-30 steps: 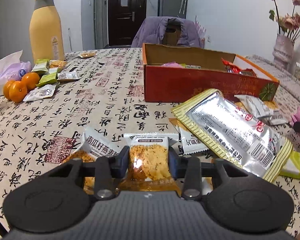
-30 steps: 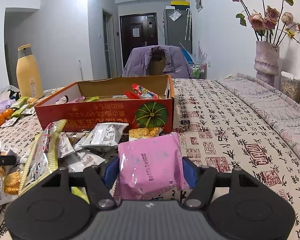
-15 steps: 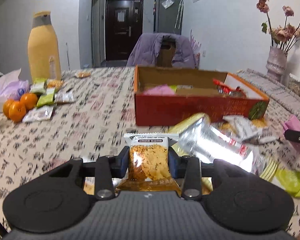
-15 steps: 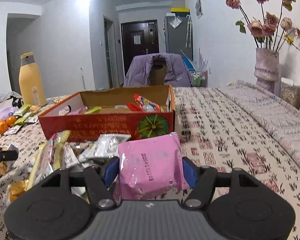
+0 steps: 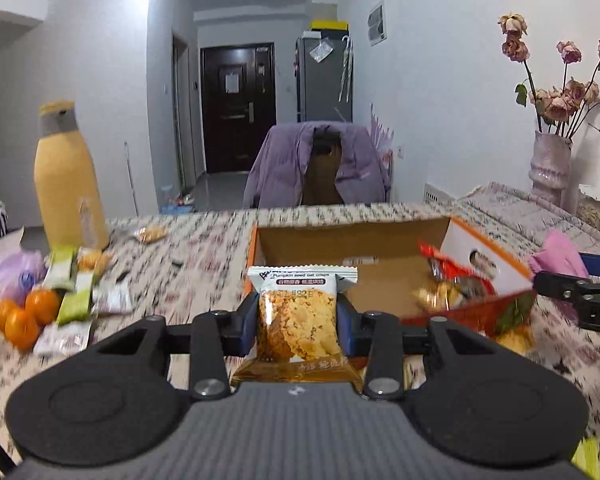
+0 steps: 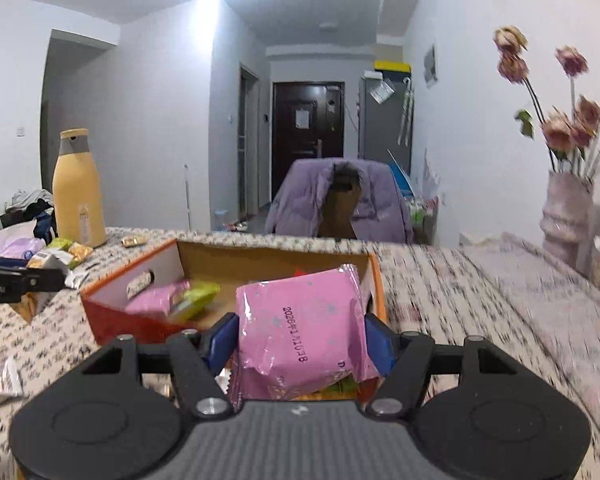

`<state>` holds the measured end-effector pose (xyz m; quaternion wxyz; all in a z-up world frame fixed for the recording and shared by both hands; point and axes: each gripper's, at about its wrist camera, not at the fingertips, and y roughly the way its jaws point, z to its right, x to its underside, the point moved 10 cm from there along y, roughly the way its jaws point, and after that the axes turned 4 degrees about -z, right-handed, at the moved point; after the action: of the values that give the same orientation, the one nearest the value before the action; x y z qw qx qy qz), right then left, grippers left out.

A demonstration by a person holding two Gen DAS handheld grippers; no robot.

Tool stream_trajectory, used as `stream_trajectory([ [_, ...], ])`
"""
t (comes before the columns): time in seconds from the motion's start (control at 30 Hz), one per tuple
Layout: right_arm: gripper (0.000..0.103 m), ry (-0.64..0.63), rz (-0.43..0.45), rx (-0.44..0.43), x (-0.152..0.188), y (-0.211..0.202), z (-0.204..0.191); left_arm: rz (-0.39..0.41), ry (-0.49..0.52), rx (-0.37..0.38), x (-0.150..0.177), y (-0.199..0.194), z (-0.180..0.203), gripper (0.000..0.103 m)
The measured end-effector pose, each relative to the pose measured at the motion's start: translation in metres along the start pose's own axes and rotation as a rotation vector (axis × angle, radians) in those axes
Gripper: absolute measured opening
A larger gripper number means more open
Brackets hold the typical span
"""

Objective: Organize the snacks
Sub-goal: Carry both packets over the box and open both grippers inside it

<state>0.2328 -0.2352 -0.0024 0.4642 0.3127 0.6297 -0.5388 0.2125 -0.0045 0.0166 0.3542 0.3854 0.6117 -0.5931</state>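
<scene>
Gripping a crisp packet (image 5: 296, 316), the left gripper (image 5: 297, 322) has its jaws clamped on the packet's two sides. The packet stands upright; its white top strip reads "Pumpkin seed oat crisps", with Chinese print too small to read below, and a clear window shows golden crisps. It is held in front of the near left corner of an open orange box (image 5: 384, 264).

The right gripper (image 6: 298, 338) has its jaws clamped on a pink pouch (image 6: 304, 324), which carries a date stamp running sideways; the digits seem to begin with 2026, the rest is unclear. The pouch hangs over the box's (image 6: 148, 280) near right end.

Inside the box lie a red wrapper (image 5: 446, 266), a second pink pouch (image 6: 158, 300) and a green packet (image 6: 196, 298).

The box sits on a bench (image 5: 204, 248) covered in a cloth printed with Chinese characters, blurred by motion. To the left stand a tall yellow bottle (image 5: 66, 180) with a grey neck, oranges (image 5: 26, 312) and loose small packets (image 5: 80, 292). A vase (image 5: 550, 168) of dried roses stands at the right. A chair draped with a purple jacket (image 5: 320, 164) sits behind the bench.
</scene>
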Motion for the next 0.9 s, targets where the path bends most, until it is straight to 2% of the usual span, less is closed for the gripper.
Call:
stream_trajectory([
  [0.23, 0.066, -0.041, 0.005, -0.033, -0.035, 0.042, -0.011, 0.048, -0.004, -0.002, -0.04, 0.026, 0.012, 0.039],
  [0.47, 0.066, -0.042, -0.037, -0.048, -0.044, 0.091, -0.018, 0.055, -0.016, -0.015, -0.061, 0.067, 0.021, 0.04],
  [0.63, 0.066, -0.01, -0.061, -0.054, -0.028, 0.117, -0.018, 0.018, -0.039, -0.021, -0.051, 0.102, 0.018, 0.04],
  [0.73, 0.066, 0.003, -0.103, -0.067, -0.015, 0.129, -0.016, -0.037, -0.038, -0.027, -0.036, 0.124, 0.015, 0.04],
  [0.9, 0.068, 0.0, -0.125, -0.081, -0.006, 0.132, -0.017, -0.086, -0.048, 0.001, -0.019, 0.139, 0.011, 0.04],
])
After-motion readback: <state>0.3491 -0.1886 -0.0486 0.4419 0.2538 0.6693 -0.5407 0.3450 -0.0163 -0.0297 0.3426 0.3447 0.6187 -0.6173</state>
